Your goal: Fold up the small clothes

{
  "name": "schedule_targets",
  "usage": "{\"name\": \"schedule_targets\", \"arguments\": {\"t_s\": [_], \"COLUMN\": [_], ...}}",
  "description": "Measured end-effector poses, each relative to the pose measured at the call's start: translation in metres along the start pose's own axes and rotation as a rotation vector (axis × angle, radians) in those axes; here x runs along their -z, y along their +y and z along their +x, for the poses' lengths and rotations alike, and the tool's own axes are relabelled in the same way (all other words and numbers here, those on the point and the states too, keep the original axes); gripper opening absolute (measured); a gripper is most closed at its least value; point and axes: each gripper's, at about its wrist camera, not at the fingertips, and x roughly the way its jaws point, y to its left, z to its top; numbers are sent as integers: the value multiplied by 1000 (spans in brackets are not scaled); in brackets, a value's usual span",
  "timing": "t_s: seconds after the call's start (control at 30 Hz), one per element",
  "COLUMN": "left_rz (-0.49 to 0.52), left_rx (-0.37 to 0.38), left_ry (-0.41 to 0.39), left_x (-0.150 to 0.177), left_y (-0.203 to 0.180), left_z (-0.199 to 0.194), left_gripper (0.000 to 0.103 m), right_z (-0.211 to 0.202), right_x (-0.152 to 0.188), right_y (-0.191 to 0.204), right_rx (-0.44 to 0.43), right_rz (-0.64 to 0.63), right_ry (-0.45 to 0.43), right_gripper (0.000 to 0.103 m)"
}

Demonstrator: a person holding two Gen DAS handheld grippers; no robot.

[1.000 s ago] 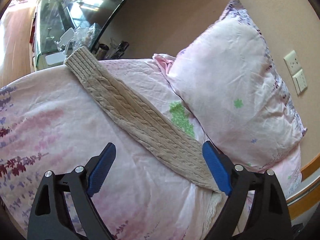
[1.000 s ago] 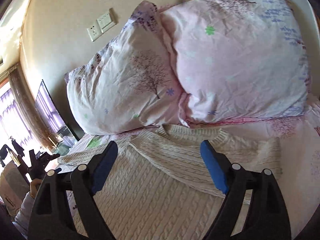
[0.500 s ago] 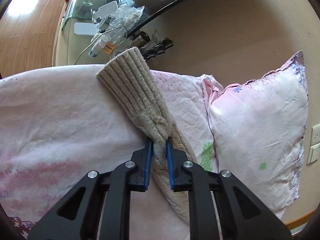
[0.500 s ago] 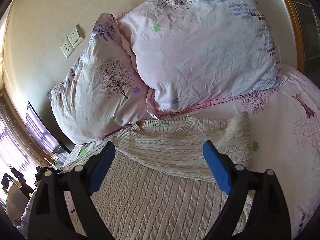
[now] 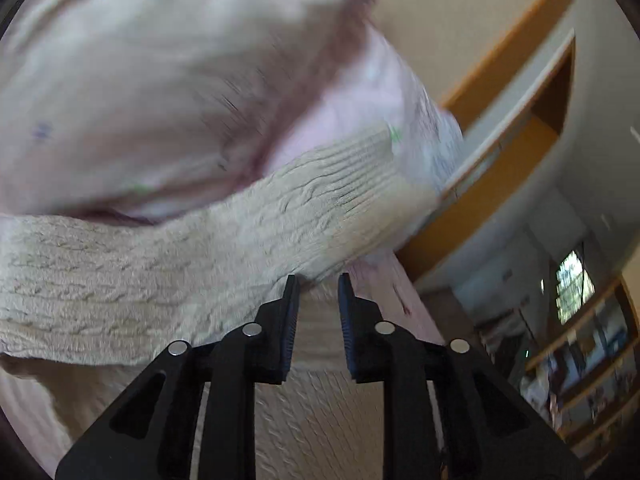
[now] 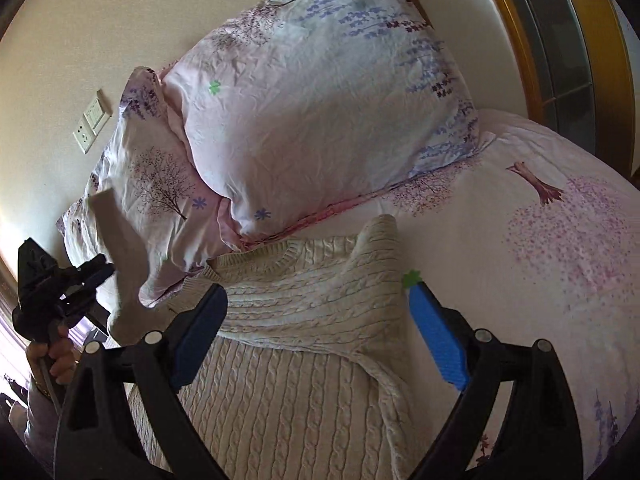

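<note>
A cream cable-knit sweater lies flat on the bed, neckline toward the pillows, one sleeve folded across its chest. My left gripper is shut on the other sleeve, which drapes blurred across the left wrist view. In the right wrist view the left gripper holds that sleeve lifted above the sweater's left side. My right gripper is open and empty, hovering over the sweater's upper chest, fingers either side of the folded sleeve.
Two pink floral pillows lean on the wall behind the sweater. The pink floral bedsheet extends right. A wooden frame borders the bed at the far right. Wall sockets sit at the left.
My left gripper closed on the sleeve near its cuff, lifted it and swung it over toward the sweater body. My right gripper drifted slightly and stayed open.
</note>
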Motion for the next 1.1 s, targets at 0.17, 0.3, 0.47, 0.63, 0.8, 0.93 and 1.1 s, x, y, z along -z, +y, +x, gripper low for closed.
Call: {"name": "schedule_targets", "arguments": {"t_s": [0.17, 0.3, 0.47, 0.63, 0.8, 0.93, 1.1], "left_rz": [88, 26, -90, -162, -224, -275, -250], "left_rx": [-105, -336, -481, -398, -262, -193, -118], "left_ry": [148, 53, 139, 89, 74, 70, -2], "left_x": [54, 92, 151, 203, 241, 249, 188], "left_y": [-9, 30, 67, 61, 42, 41, 45], "left_z": [15, -69, -123, -145, -154, -150, -148], "left_gripper": [35, 69, 69, 66, 34, 10, 7], "right_z": [-18, -31, -43, -63, -79, -82, -82], "right_x": [25, 60, 105, 134, 166, 167, 101], "right_y": [-36, -55, -56, -48, -36, -27, -9], "right_rx": [10, -30, -135, -255, -361, -413, -493], "right_rz": [46, 73, 125, 140, 123, 122, 84], "right_ry": [93, 205, 309, 360, 428, 404, 206], "right_gripper": [92, 87, 64, 35, 13, 8, 7]}}
